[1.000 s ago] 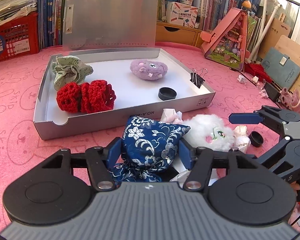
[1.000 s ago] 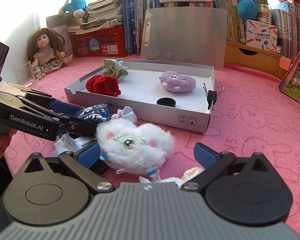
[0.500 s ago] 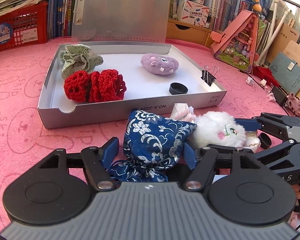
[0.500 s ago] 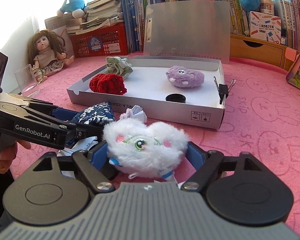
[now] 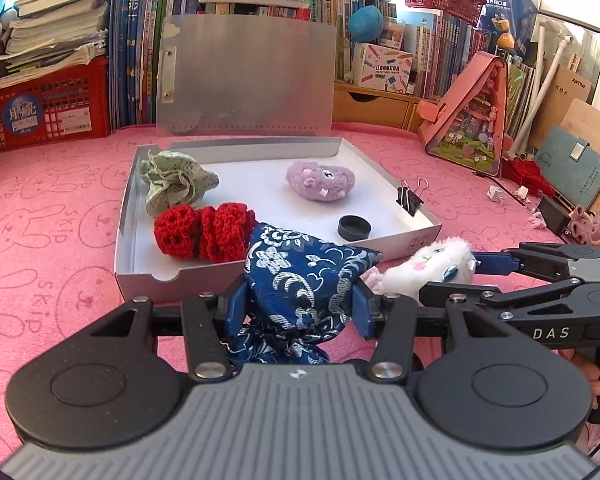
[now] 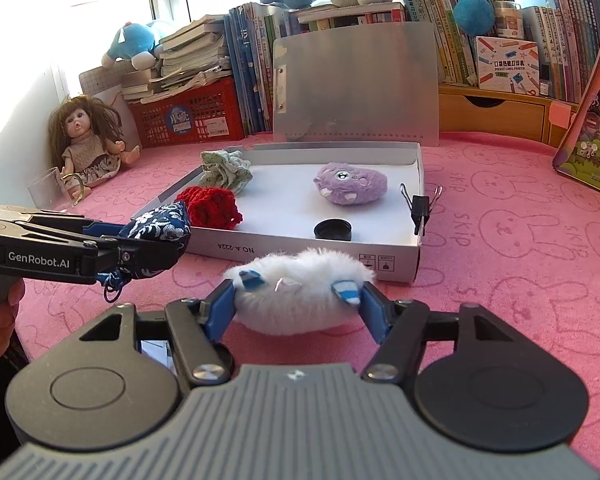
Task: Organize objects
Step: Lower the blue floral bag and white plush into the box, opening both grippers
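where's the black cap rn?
The black cap lies inside the white box, near its front wall, between the purple plush and the binder clip on the right wall.

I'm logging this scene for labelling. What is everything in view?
Box: one, white, open, on the pink cloth.
Pouch: one, blue patterned, in the left gripper.
Plush toy: one, white, in the right gripper.
Crochet piece: one, red, in the box.
Cloth bag: one, green, in the box.
Purple plush: one, in the box.
Cap: one, black, in the box.
Binder clip: one, black, on the box wall.
Doll: one, brown-haired, far left.
Left gripper: shut.
Right gripper: shut.
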Demonstrator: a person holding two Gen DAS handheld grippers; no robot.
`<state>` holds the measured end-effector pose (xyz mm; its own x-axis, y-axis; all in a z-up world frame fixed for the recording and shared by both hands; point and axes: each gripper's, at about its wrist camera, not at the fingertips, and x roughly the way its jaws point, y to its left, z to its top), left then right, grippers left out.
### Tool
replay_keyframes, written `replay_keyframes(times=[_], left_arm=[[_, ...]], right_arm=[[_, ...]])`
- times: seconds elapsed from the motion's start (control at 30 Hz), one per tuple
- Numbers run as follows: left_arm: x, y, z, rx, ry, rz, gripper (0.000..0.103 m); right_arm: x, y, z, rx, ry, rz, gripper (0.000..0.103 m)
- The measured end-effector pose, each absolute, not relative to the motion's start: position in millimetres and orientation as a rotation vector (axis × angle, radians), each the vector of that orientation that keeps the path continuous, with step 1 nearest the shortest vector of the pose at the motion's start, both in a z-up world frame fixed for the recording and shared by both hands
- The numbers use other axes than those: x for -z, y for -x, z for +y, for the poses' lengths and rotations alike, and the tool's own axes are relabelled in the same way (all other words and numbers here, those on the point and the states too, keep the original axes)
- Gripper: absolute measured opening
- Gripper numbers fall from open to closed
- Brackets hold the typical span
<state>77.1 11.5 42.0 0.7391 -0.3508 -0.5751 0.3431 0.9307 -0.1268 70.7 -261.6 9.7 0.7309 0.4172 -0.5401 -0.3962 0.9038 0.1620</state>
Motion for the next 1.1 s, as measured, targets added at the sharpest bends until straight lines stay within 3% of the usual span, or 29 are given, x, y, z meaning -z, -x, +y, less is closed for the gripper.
replay_keyframes(times=[0.2, 0.7, 0.83, 0.9, 1.1], left_arm=[[-42, -78, 14, 0.361, 0.016, 0.638, 0.057], [-33, -84, 23, 0.324, 0.028, 0.658, 0.058], [-31, -86, 23, 0.319, 0.032, 0.662, 0.058], [-31, -86, 23, 0.315, 0.033, 0.662, 0.058], [-36, -89, 27, 0.281, 0.042, 0.641, 0.057]], right_arm=[[-6, -71, -255, -0.429, 0.011, 0.595, 0.082], [7, -74, -246, -0.402, 0.107, 0.628, 0.094], [10, -76, -247, -0.403, 0.090, 0.652, 0.093], [9, -76, -248, -0.413, 0.069, 0.659, 0.083], [-2, -71, -251, -0.422, 0.023, 0.638, 0.079]])
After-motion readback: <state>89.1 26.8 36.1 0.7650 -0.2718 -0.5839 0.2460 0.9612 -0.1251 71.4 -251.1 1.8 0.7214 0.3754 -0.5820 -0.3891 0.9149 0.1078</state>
